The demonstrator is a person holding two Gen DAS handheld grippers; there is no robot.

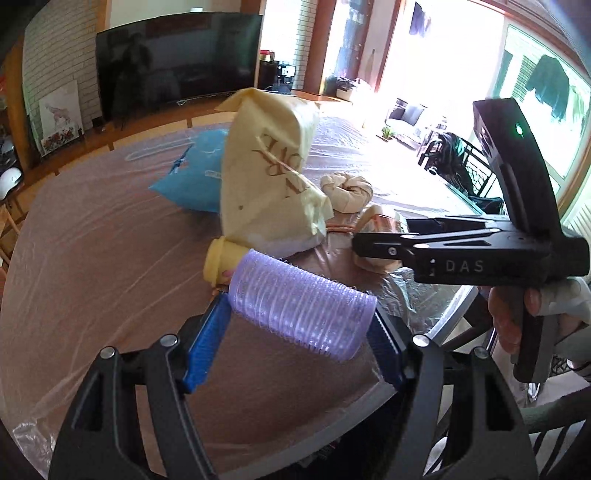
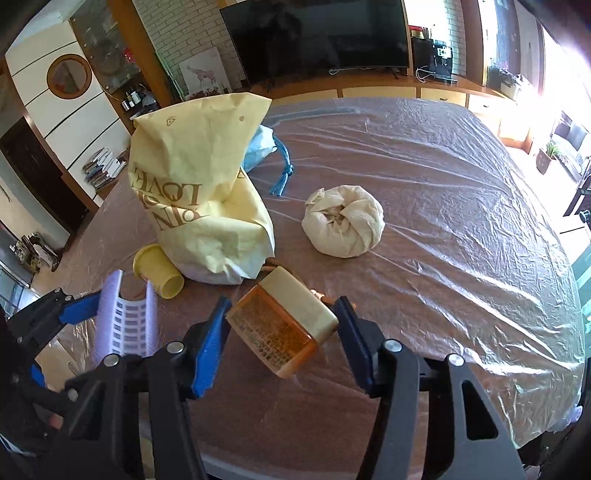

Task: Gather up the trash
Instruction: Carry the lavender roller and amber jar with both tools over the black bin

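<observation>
Here, the left hand-held gripper (image 1: pixel 299 328) clamps a light, springy hair roller (image 1: pixel 301 308) end to end; the right hand-held gripper (image 2: pixel 280 332) pinches a rigid, slippery amber jar (image 2: pixel 280 326), at 6 o'clock of the yellow bag (image 2: pixel 199 199).

A large dark curved television (image 2: pixel 314 35) stands on a long wooden sideboard (image 2: pixel 399 90) before a white brick wall (image 2: pixel 166 35). A white canvas painting (image 2: pixel 205 75) leans beside it. Clear crinkled plastic sheeting (image 2: pixel 443 206) covers the brown worktop (image 2: pixel 295 424).
</observation>
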